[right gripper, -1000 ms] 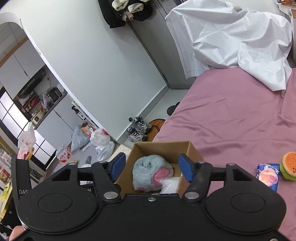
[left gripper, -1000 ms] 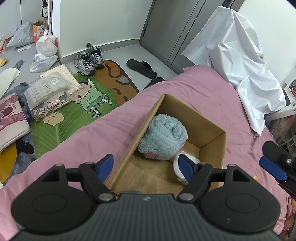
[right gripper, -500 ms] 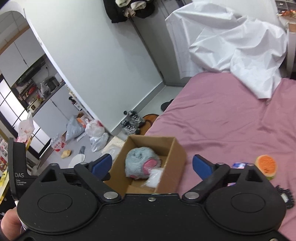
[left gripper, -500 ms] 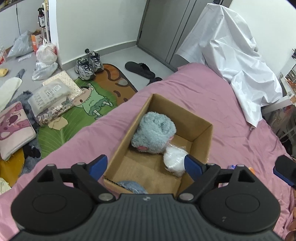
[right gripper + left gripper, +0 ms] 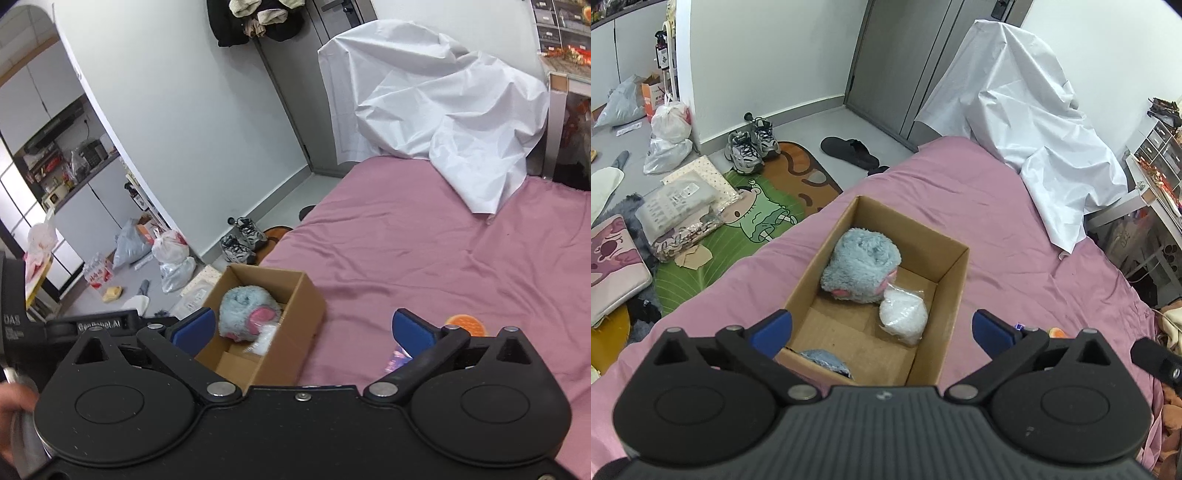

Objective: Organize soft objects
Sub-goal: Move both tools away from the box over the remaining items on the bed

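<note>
Grippers, left (image 5: pixel 881 328) and right (image 5: pixel 303 326), gape empty; reaching for the burger toy (image 5: pixel 464 325), I might nudge the box (image 5: pixel 295 332).

A crumpled white sheet (image 5: pixel 1027 122) drapes over something at the far end of the pink bedsheet (image 5: pixel 1015 229). Down on the floor — beside the bed — lies a green cartoon rug (image 5: pixel 738 229), with grey sneakers (image 5: pixel 750 146) at its far edge (a pair, side by side) and a black slipper (image 5: pixel 849 149) nearby. White plastic bags (image 5: pixel 670 136) sit against the wall.

Bright, even indoor light with soft shadows; strong fisheye bending at the edges; right wrist view slightly motion-blurred.
</note>
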Demonstrator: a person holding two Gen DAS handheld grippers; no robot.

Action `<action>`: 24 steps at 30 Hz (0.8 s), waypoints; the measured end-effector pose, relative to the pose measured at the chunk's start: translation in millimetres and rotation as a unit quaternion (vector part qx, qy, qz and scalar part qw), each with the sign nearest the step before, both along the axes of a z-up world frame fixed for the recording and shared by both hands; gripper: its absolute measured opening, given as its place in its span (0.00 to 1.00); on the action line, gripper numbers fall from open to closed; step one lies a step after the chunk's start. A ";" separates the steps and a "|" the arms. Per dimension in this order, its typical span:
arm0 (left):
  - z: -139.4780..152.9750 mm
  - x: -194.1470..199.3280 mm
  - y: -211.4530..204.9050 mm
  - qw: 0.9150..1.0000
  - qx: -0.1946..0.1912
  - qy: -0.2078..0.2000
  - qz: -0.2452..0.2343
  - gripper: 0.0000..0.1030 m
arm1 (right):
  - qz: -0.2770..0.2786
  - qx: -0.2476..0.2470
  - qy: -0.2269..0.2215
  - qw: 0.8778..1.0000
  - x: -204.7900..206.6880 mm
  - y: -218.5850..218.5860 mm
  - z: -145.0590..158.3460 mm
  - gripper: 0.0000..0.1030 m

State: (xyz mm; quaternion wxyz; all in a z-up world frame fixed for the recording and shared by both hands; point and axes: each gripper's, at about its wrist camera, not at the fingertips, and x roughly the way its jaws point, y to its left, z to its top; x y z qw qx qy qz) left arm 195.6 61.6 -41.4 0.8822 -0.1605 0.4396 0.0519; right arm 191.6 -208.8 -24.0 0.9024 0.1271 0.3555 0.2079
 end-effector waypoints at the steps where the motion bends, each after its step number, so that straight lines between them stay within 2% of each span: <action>1: 1.9 -1.4 -3.0 1.000 0.002 -0.003 0.000 1.00 | 0.002 -0.003 -0.001 1.000 -1.0 -2.5 -0.3 1.00; 9: 18.1 -12.8 -34.2 0.999 0.028 -0.039 -0.016 1.00 | -0.008 0.017 -0.006 1.000 -5.6 -28.5 1.4 1.00; 21: 25.7 -20.0 -71.9 0.999 0.024 -0.039 -0.030 1.00 | -0.028 0.054 -0.003 0.998 -10.1 -78.3 3.2 1.00; 24: 27.0 -21.5 -82.6 0.998 0.034 -0.036 -0.033 1.00 | -0.025 0.056 0.004 0.998 -9.9 -83.3 -0.3 1.00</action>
